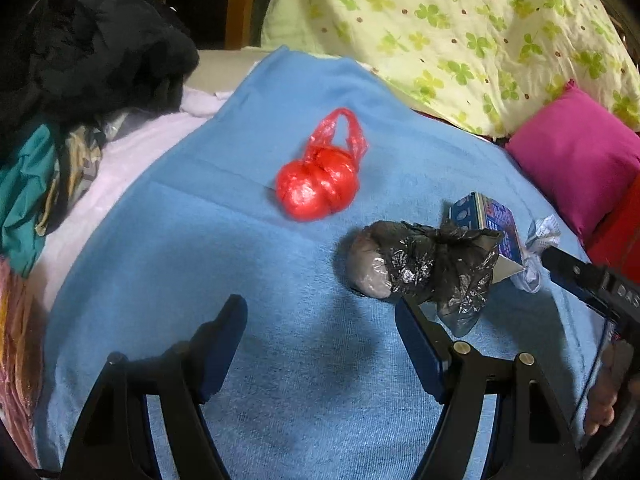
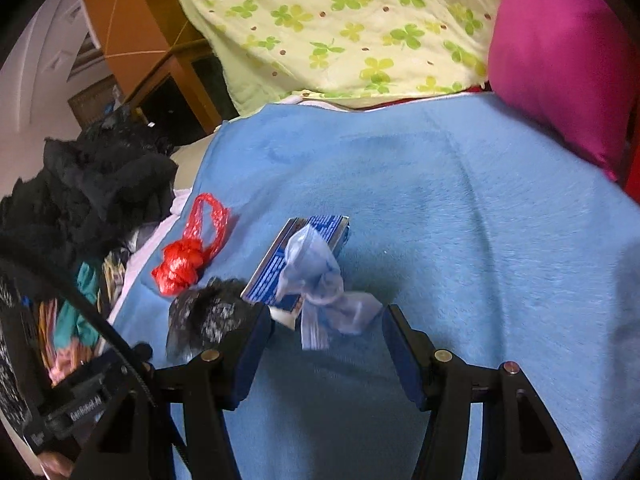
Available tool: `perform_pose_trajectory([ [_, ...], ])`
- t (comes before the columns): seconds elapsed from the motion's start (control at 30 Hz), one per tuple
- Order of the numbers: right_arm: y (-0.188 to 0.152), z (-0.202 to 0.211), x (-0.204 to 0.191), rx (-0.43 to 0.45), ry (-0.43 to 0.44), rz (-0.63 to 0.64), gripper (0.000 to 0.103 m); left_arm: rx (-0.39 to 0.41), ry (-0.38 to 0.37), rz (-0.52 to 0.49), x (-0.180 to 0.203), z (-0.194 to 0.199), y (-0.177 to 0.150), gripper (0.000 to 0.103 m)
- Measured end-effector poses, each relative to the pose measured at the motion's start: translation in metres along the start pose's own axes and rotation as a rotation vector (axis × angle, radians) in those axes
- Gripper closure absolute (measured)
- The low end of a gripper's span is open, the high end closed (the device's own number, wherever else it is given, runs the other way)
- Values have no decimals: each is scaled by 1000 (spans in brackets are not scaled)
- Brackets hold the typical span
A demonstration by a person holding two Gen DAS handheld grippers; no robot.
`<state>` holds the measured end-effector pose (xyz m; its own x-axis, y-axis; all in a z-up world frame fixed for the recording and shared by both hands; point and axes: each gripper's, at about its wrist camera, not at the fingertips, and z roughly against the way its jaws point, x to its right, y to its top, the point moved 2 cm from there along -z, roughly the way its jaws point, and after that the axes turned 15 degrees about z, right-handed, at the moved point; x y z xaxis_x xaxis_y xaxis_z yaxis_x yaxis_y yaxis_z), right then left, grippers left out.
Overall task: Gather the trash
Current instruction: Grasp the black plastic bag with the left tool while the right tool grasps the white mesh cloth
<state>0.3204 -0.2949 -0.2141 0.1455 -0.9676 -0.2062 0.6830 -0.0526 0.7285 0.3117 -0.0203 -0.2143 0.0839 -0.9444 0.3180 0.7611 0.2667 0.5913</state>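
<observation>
Both claws open over blue blanket [image 1: 248,240] — red bag [image 1: 318,184], black bag [image 1: 424,268] loose.

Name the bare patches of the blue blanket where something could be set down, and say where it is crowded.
Free: the blue blanket right of the blue box, up to the pink pillow; also the stretch before the left gripper. Crowded: red bag, black bag, box and clear bag cluster together; dark clothes edge the left.

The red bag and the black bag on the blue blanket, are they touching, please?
Apart. The left wrist view shows blue blanket between the red bag and the black bag.
</observation>
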Motion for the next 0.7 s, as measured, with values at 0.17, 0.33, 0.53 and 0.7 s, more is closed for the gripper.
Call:
perform_pose_trajectory([
  [0.17, 4, -23, 8, -22, 47, -40, 47, -11, -36, -7, 4, -6, 6, 26],
  [0.33, 3, -31, 17, -34, 113, -106, 70, -12, -121, 28, 7, -5, 11, 26],
  [0.53, 2, -15, 22, -17, 122, -161, 82, 24, -143, -30, 22, -5, 12, 26],
  [0.7, -5, 0, 24, -27, 115, -182, 83, 11, -148, -37, 28, -18, 16, 19],
])
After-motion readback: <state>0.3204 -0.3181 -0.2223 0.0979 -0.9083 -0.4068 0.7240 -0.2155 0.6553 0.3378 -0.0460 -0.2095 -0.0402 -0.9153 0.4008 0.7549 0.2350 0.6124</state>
